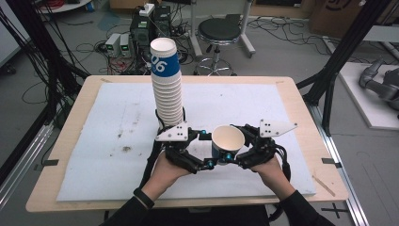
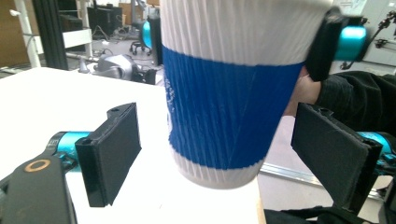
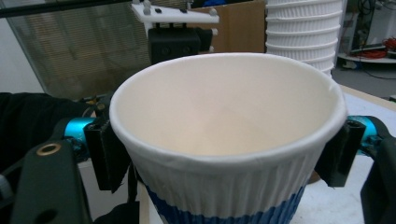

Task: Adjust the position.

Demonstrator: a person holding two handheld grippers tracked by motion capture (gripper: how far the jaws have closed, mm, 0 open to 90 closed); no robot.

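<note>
The right tongs (image 1: pixel 234 149) are clamped on a cup (image 1: pixel 227 143), one pad on each side just below the rim; the right gripper view shows both black pads pressed into the ribbed white wall above the blue band, the cup's mouth open and upright, its inside bare. The left tongs (image 1: pixel 207 149) stand apart: in the left gripper view the two pads flank the same cup (image 2: pixel 233 88) with clear gaps on both sides, touching nothing. The cup is held off the counter, between the two grippers, the left one facing it from its other side. Just behind the left tongs rises a tall stack of cups (image 1: pixel 167 84), the top one showing a blue band with white print. All of it stands over a white mat (image 1: pixel 113 136) spread on the wooden counter (image 1: pixel 70 122). Further back on the floor are a black stool (image 1: pixel 219 35) and a tangle of cables
</note>
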